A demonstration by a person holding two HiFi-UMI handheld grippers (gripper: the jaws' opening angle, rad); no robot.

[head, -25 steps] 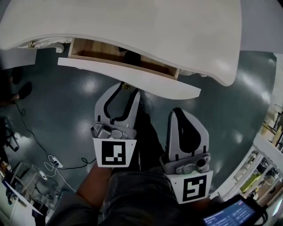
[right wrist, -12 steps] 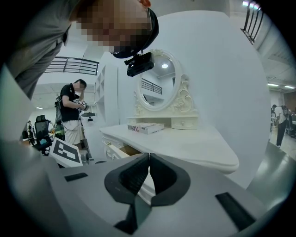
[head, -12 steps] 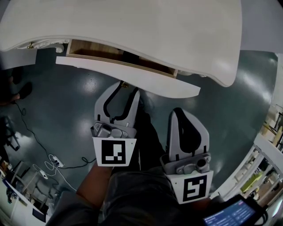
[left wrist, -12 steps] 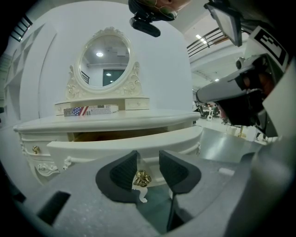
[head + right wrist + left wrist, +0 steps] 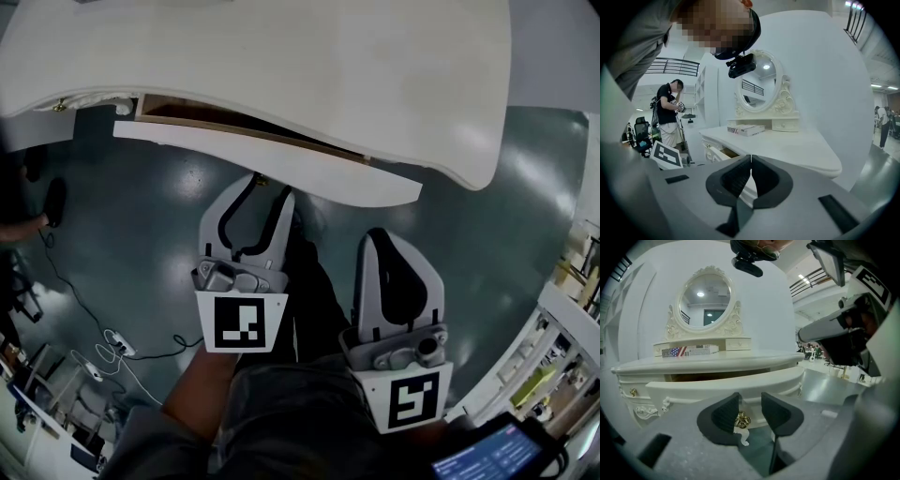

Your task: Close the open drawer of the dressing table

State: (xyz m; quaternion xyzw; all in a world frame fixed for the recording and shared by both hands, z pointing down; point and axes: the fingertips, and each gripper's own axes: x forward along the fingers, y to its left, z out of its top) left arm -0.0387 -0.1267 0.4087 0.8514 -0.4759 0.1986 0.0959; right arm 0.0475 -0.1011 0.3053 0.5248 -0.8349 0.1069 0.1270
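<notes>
Head view. The white counter (image 5: 281,56) of the dressing table fills the top of the field, and its front edge runs in a long curve. Below that edge the drawer (image 5: 272,164) stands out a little. A narrow strip of its wooden interior shows between the drawer front and the counter's edge, wider at the left end than at the right. The floor (image 5: 122,244) is dark, grey-green and glossy. A thin cable (image 5: 66,281) trails across it at the left to a power strip (image 5: 114,342), and white shelving (image 5: 562,347) stands at the right margin. The floor beneath the drawer front lies open on both sides of the grippers.

The left gripper (image 5: 255,183) reaches up to the lower edge of the drawer front. The right gripper (image 5: 378,239) hangs lower, apart from the drawer and over open floor.

Left gripper view. The jaws stand apart with the drawer's brass knob (image 5: 741,419) between them, close to the left-hand pad; whether they touch cannot be settled. Behind the drawer, at the back of the counter, rise an oval mirror (image 5: 705,298) in a carved frame and a flat box (image 5: 689,350).

Right gripper view. The jaws are closed together with nothing between them. A person (image 5: 670,112) stands in the room beyond the counter's far end.
</notes>
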